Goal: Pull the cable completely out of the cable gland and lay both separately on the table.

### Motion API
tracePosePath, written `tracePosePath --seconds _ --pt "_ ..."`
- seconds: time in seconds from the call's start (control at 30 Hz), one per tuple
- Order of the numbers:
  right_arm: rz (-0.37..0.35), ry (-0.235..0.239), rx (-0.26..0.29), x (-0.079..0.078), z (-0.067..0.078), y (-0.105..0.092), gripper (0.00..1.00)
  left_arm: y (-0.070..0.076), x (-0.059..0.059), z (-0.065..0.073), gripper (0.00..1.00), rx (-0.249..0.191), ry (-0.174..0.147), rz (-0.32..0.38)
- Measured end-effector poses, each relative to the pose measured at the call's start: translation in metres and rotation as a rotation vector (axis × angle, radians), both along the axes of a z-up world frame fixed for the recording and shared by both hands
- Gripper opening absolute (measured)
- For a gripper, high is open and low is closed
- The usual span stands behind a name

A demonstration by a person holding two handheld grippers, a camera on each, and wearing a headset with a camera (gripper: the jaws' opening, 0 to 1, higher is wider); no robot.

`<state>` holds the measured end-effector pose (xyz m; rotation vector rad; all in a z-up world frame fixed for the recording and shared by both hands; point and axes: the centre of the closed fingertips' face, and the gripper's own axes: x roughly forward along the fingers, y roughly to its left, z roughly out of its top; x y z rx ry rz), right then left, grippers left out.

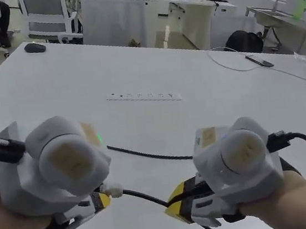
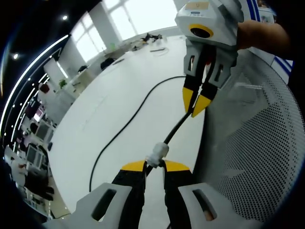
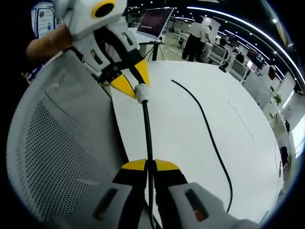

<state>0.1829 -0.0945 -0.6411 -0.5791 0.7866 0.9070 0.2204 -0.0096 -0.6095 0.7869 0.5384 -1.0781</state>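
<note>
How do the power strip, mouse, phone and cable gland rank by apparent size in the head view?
1. power strip
2. phone and mouse: about alike, both far off, so unranked
3. cable gland: smallest as seen, though nearest and partly hidden

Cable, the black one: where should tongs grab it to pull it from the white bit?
On the straight stretch of the cable a little past the cable gland, coming across it from the side. It is thin and round there, so jaws close squarely; the right tongs look shut there.
</note>
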Motion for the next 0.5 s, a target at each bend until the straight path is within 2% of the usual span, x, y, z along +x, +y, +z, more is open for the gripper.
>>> tracePosePath --seconds 0.3,0.37,0.4,0.43,0.5 --pt "-0.016 0.054 -0.101 -0.004 -0.023 -0.032 0.04 0.002 0.002 0.001 0.14 0.002 -0.007 0.009" --pt "-0.019 0.06 -0.109 -0.005 -0.023 -0.032 0.1 0.001 0.001 0.001 0.14 0.008 -0.011 0.007" --pt "-0.021 0.051 -0.098 -0.004 -0.019 -0.026 0.18 0.001 0.001 0.0 0.14 0.015 -0.013 0.005" --pt "-0.02 0.043 -0.077 -0.002 -0.015 -0.019 0.21 0.002 0.001 -0.001 0.14 0.018 -0.011 0.006" --pt "-0.006 0.031 0.008 0.0 -0.002 0.005 0.19 0.001 0.0 -0.001 0.14 0.018 -0.012 0.008"
